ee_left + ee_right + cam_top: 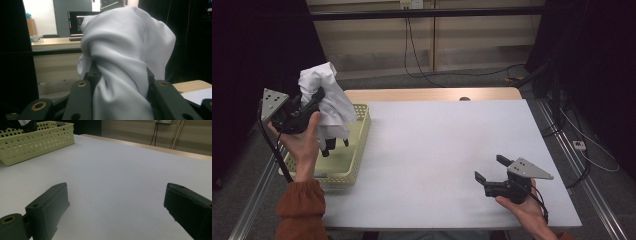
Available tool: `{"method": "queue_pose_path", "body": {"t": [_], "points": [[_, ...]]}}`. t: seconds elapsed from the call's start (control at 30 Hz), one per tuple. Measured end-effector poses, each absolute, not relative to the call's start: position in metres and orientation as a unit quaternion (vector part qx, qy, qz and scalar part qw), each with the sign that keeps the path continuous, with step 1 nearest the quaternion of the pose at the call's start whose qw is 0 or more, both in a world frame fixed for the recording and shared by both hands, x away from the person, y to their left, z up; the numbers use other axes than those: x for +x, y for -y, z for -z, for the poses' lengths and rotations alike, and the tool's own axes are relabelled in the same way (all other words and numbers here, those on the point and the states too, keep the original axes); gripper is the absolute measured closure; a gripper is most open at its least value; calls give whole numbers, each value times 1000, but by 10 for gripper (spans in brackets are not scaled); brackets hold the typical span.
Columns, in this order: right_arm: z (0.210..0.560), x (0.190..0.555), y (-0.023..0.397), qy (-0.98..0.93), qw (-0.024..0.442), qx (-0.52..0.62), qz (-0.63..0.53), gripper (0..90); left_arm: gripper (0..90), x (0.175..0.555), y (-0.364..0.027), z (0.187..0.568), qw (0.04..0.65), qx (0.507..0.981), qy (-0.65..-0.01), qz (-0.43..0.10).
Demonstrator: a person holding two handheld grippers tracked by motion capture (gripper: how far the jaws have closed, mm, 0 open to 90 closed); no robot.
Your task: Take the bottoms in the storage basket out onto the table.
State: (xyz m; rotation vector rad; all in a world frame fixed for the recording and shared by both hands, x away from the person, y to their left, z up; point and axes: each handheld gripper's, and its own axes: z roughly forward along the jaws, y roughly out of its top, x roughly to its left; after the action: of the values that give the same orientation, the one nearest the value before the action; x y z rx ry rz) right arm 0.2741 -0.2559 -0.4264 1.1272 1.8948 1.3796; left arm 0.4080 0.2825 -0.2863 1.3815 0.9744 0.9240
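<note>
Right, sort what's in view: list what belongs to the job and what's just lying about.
In the job:
- white cloth, pinched in the left gripper and lifted over the basket
- yellow basket, at the table's left edge
- right gripper, open, low over the bare table

Lying about:
- wall cables
- monitor on a far desk

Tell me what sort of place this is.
Probably a lab or office set up for recording: a table covered in white, flanked by black curtains, a computer monitor on a desk behind, cables running to a wall socket.
</note>
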Motion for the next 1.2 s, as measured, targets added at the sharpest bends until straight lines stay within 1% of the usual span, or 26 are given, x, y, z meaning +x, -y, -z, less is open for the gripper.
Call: {"method": "queue_pose_path", "body": {"t": [0.57,1.2], "points": [[427,274,256,-703,267,416,-511,58,651,400,-277,272,585,588,-401,-389],[427,274,256,-703,266,416,-511,58,651,390,-261,254,596,602,-374,-377]]}}
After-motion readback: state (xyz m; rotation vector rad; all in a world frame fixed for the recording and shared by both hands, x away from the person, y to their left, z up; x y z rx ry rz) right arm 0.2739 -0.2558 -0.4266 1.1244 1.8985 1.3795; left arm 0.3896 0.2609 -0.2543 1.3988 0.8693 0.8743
